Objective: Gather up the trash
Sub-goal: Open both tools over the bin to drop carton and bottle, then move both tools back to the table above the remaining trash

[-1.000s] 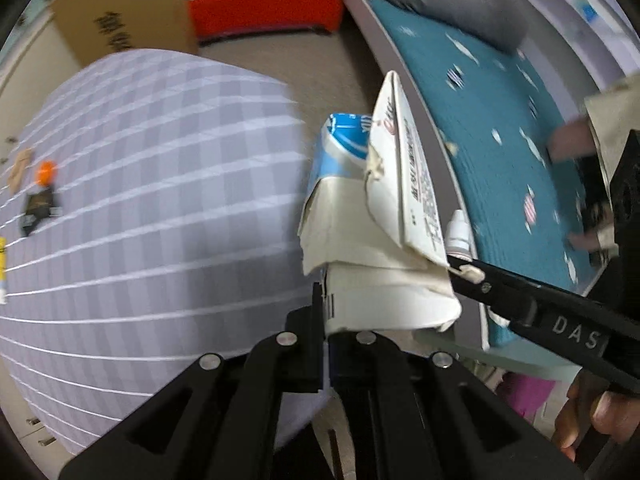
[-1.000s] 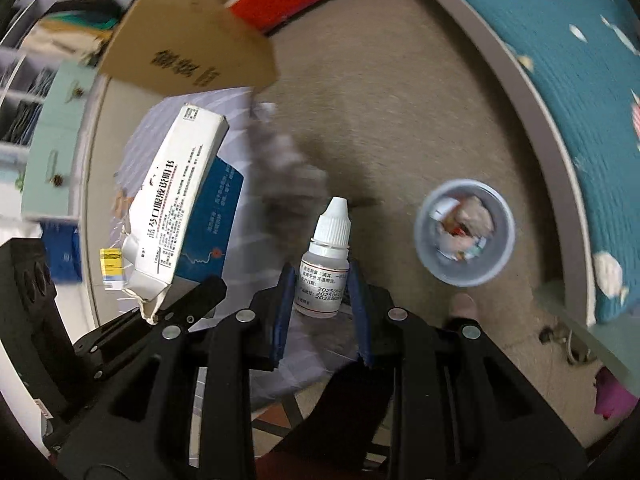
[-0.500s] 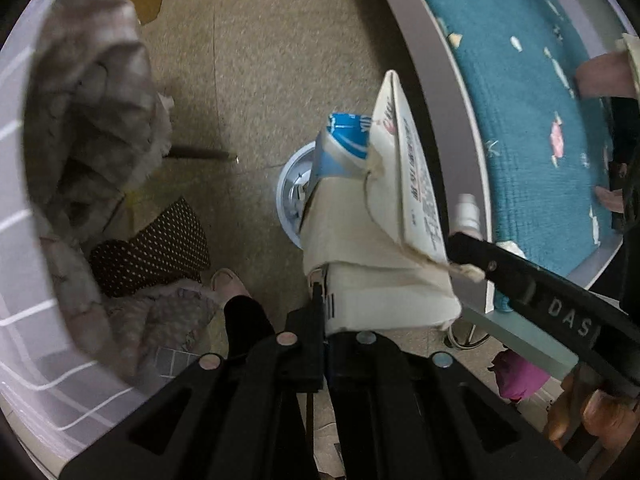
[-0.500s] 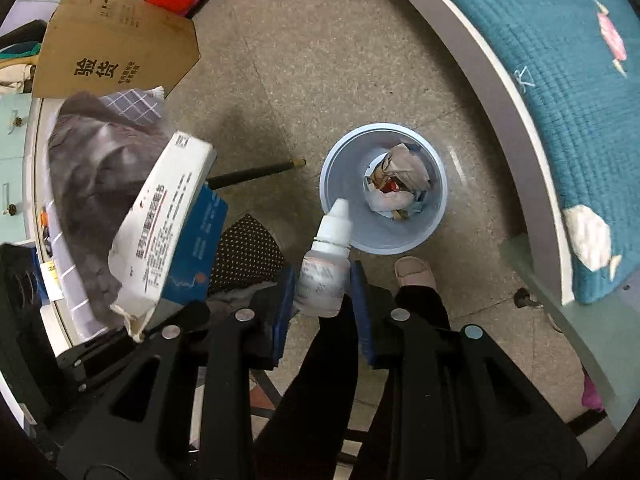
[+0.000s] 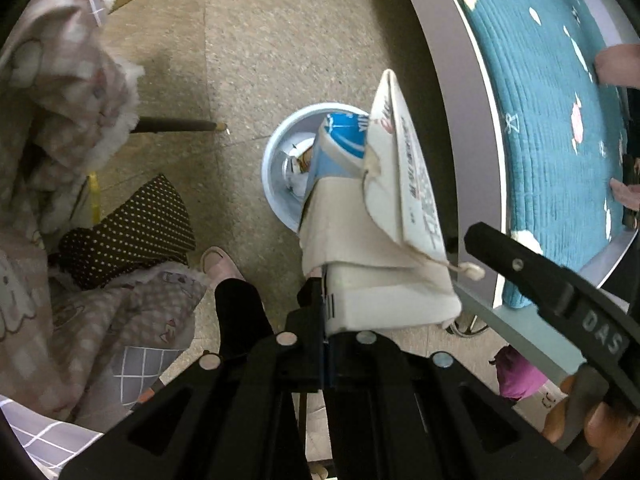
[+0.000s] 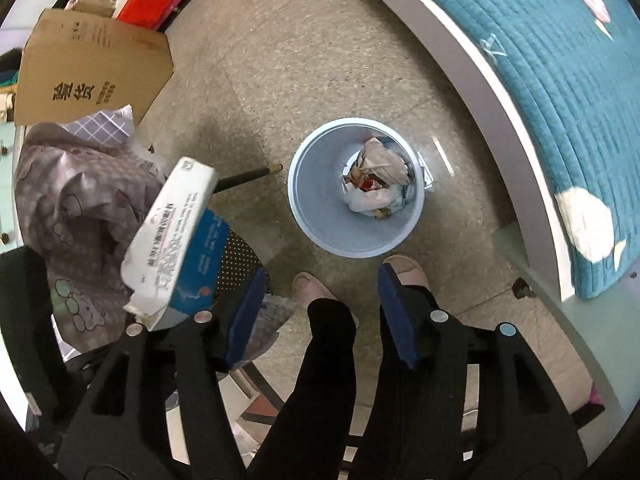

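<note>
Speckled floor, blue bin (image 6: pixel 304 216) beyond right gripper's (image 6: pixel 322 312) wide empty jaws; left gripper (image 5: pixel 326 304) clamping torn carton (image 5: pixel 380 216).

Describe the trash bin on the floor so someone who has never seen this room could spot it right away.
Start at the bed with the teal quilt and look down to the speckled floor beside its grey frame. The trash bin stands there, just ahead of two pink slippers. It is the only round, pale blue container, with crumpled paper inside.

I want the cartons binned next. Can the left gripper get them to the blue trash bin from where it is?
Probably yes. The left gripper holds the flattened cartons above the floor with the trash bin open-topped below, nothing between them.
</note>
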